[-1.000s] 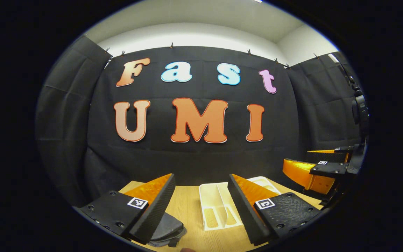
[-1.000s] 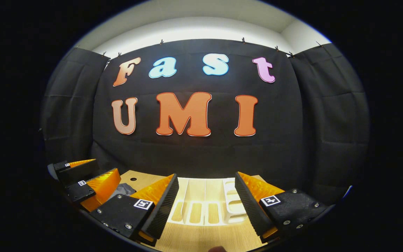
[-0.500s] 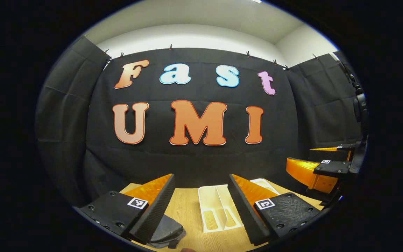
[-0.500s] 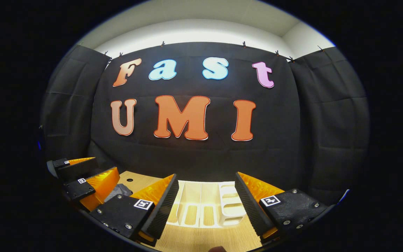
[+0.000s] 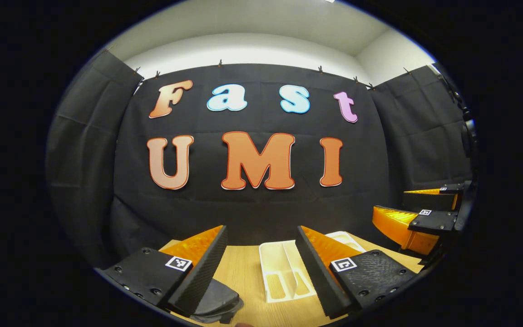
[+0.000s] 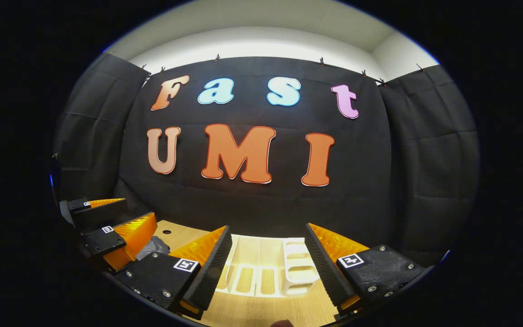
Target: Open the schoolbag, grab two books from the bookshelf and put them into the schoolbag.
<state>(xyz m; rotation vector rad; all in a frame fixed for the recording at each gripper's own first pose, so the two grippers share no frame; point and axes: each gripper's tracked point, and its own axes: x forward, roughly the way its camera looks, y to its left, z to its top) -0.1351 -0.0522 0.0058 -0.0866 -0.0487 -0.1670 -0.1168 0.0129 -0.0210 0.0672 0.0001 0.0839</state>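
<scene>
My left gripper [image 5: 262, 228] hovers open over the wooden table [image 5: 243, 272], nothing between its fingers. A white divider rack, the bookshelf [image 5: 284, 272], lies ahead between them. The dark grey schoolbag [image 5: 218, 299] shows under the left finger at the bottom edge. My right gripper [image 6: 268, 228] is also open and empty, with the white bookshelf [image 6: 266, 272] straight in front of it. In the right gripper view a corner of the schoolbag [image 6: 155, 247] sits at the left, behind the left gripper [image 6: 140, 210]. In the left gripper view the right gripper [image 5: 388, 202] hangs open at the far right.
Black cloth walls close the booth at the back and on both sides, right behind the table's far edge. A small round hole [image 6: 166, 231] marks the tabletop near its far left corner.
Both views have dipped and drifted a little, so the wall sits slightly lower. In the left gripper view the right gripper slid a bit to the right. Both grippers stay open.
</scene>
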